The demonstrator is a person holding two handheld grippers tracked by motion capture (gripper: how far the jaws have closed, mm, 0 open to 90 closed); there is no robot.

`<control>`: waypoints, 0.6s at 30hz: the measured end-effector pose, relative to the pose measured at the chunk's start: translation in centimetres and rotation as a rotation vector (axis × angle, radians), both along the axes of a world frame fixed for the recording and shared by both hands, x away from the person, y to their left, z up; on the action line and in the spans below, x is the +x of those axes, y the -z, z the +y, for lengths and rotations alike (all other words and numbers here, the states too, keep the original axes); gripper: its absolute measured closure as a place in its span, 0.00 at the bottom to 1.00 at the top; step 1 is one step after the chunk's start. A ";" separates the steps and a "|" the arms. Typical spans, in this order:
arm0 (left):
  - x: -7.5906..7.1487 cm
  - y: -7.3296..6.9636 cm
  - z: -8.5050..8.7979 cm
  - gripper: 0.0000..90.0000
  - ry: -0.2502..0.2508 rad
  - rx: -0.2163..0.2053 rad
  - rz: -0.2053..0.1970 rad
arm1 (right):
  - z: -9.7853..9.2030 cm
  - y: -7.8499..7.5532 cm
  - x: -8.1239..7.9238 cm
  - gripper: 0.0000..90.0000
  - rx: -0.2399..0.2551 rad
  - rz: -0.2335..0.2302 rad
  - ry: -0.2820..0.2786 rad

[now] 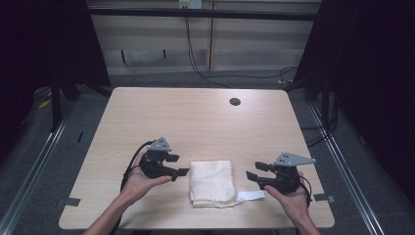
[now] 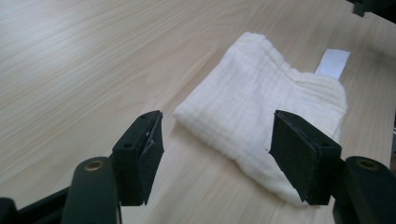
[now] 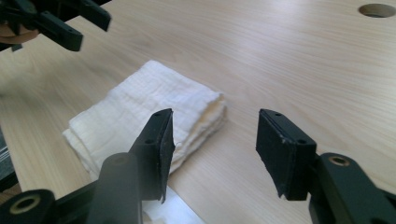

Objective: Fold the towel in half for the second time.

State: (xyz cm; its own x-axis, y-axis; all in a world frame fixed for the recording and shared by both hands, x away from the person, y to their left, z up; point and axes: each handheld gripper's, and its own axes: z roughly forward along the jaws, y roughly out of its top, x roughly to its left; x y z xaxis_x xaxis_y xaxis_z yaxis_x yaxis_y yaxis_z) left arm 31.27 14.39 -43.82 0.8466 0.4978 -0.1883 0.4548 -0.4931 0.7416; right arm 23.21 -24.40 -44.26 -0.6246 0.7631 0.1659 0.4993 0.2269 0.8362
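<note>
A folded white cloth (image 1: pixel 211 182) lies on the wooden table (image 1: pixel 195 122) near its front edge, between my two hands. It also appears in the left gripper view (image 2: pixel 261 107) and the right gripper view (image 3: pixel 149 116). My left gripper (image 1: pixel 177 164) hovers just left of the cloth, open, with nothing between its pads. My right gripper (image 1: pixel 255 171) hovers just right of the cloth, also open and empty. In the left gripper view the left gripper (image 2: pixel 217 154) points at the cloth's near corner. In the right gripper view the right gripper (image 3: pixel 212 149) points past the cloth's folded edge.
A white paper label (image 1: pixel 250 196) lies on the table at the cloth's front right corner. A round cable hole (image 1: pixel 235 102) sits in the far part of the tabletop. Cables (image 1: pixel 235 73) run over the floor behind the table.
</note>
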 end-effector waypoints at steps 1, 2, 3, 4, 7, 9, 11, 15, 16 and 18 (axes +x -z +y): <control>-0.1 0.0 0.4 0.38 -0.009 -0.001 -0.001 | -0.5 0.0 -0.1 0.51 0.004 0.000 0.012; -0.2 0.1 1.1 0.38 -0.018 -0.004 0.005 | -0.7 0.0 -0.1 0.50 0.006 0.002 0.022; -0.4 0.2 1.5 0.38 -0.014 -0.019 0.007 | -1.1 0.1 -0.2 0.50 -0.001 0.002 0.040; -0.7 0.3 2.2 0.38 0.002 -0.037 0.000 | -1.3 0.1 -0.2 0.49 -0.013 0.002 0.053; -1.2 0.8 3.4 0.40 -0.033 -0.004 -0.003 | -2.4 0.3 0.0 0.47 -0.011 0.007 0.075; -1.6 1.0 4.5 0.39 -0.053 0.000 -0.008 | -3.1 0.4 0.0 0.44 -0.002 0.007 0.092; -1.8 1.1 5.4 0.38 -0.089 0.011 -0.027 | -3.6 0.4 -0.2 0.44 0.005 0.006 0.100; -2.2 1.5 7.4 0.33 -0.159 0.014 -0.008 | -5.0 0.7 -0.8 0.41 -0.008 -0.015 0.148; -2.3 1.6 7.9 0.32 -0.171 0.017 -0.010 | -5.3 0.8 -0.9 0.41 -0.001 -0.021 0.161; -2.7 1.9 8.8 0.32 -0.200 0.011 -0.009 | -5.9 1.1 -1.1 0.39 0.001 -0.018 0.183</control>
